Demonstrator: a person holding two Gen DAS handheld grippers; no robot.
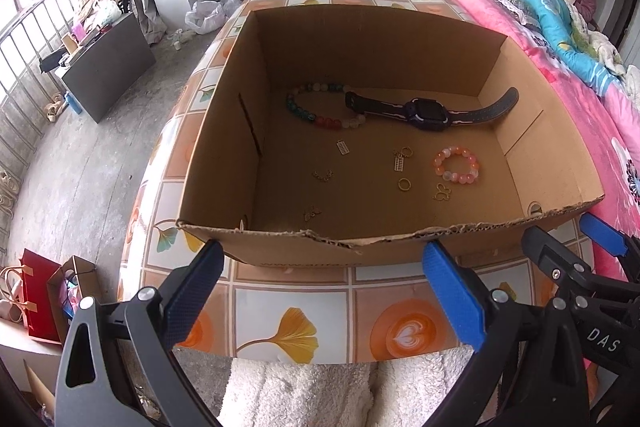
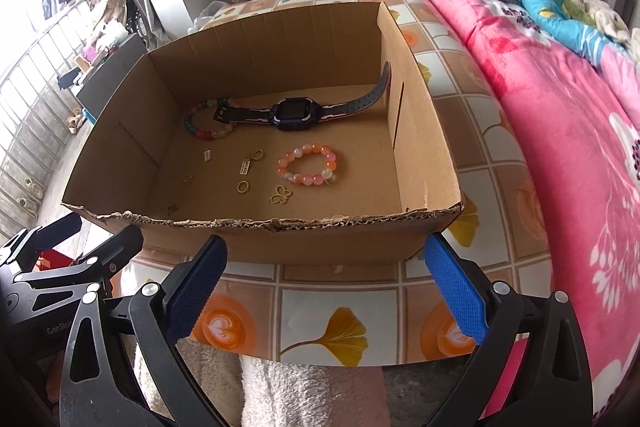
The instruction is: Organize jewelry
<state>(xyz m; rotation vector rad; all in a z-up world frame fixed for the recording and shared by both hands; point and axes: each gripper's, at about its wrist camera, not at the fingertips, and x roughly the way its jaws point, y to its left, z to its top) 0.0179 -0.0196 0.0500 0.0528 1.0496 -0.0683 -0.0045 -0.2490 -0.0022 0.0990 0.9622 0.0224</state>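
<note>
Both grippers, left [image 1: 320,291] and right [image 2: 324,287], fingers wide, empty, before box [image 1: 280,253]; watch [image 1: 428,111], bracelets near its far wall.

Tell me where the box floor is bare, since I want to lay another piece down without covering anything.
Bare floor runs along the right wall of the cardboard box, right of the pink bracelet, and along the near wall. The far left is crowded: the watch strap overlaps the multicoloured bracelet. Small gold charms scatter across the middle.
</note>
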